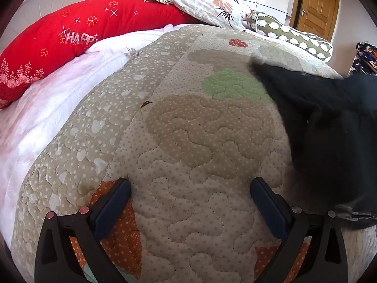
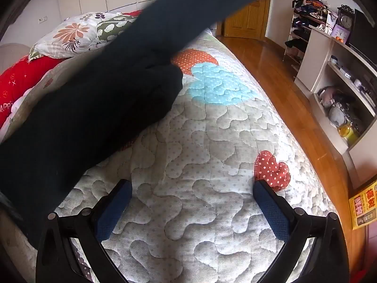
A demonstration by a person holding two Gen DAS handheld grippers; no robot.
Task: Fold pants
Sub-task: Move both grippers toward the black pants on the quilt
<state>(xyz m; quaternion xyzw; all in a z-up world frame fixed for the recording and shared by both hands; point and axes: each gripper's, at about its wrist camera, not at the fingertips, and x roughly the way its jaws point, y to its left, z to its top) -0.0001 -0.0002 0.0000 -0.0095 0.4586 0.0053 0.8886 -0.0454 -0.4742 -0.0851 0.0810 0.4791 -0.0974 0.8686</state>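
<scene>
The black pants [image 1: 329, 127] lie on the quilted bedspread [image 1: 188, 141], at the right of the left wrist view. In the right wrist view the pants [image 2: 94, 108] cover the left side, with one blurred leg reaching up across the top. My left gripper [image 1: 190, 186] is open and empty above the quilt, left of the pants. My right gripper [image 2: 193, 188] is open and empty above the quilt, right of the pants. Neither gripper touches the cloth.
A red pillow [image 1: 70, 37] and floral pillows [image 1: 207, 2] lie at the head of the bed. The bed's right edge drops to a wooden floor [image 2: 282, 89]. Shelves [image 2: 341, 82] with clutter stand by the wall. A wooden door [image 1: 318, 7] is at the back.
</scene>
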